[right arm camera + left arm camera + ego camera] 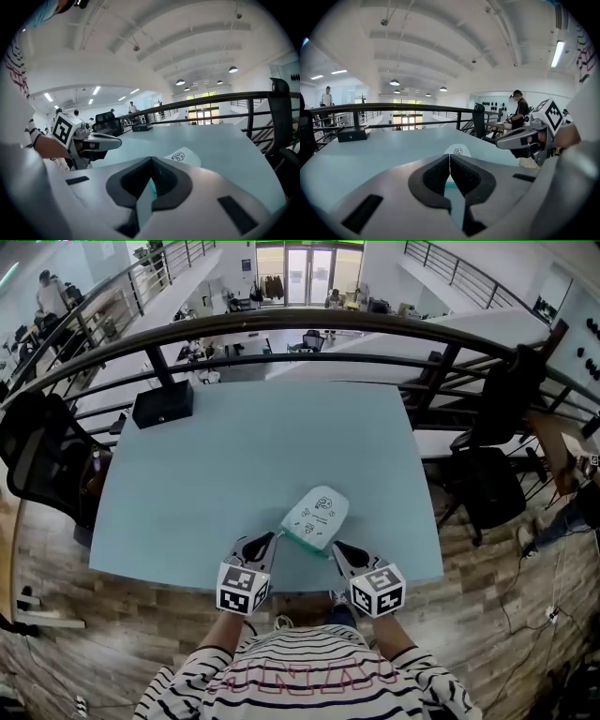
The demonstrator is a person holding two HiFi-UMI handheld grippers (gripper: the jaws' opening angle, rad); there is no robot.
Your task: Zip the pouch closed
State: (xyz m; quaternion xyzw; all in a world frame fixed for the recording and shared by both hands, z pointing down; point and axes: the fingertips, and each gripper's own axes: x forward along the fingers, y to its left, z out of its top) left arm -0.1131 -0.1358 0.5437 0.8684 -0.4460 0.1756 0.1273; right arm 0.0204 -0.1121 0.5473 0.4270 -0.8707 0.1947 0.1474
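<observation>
Left gripper (272, 537) and right gripper (337, 545) are each clamped on a near corner of the pouch (317, 514), by the table's (234, 456) near edge. It looks light, soft and floppy, so hold the teal edge taut.

White teal-edged pouch (317, 515) near table (234, 465) edge

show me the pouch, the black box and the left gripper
pouch (317, 514): head view, middle of its white face
black box (163, 404): head view, its top
left gripper (273, 537): head view, tips of its fingers
</observation>
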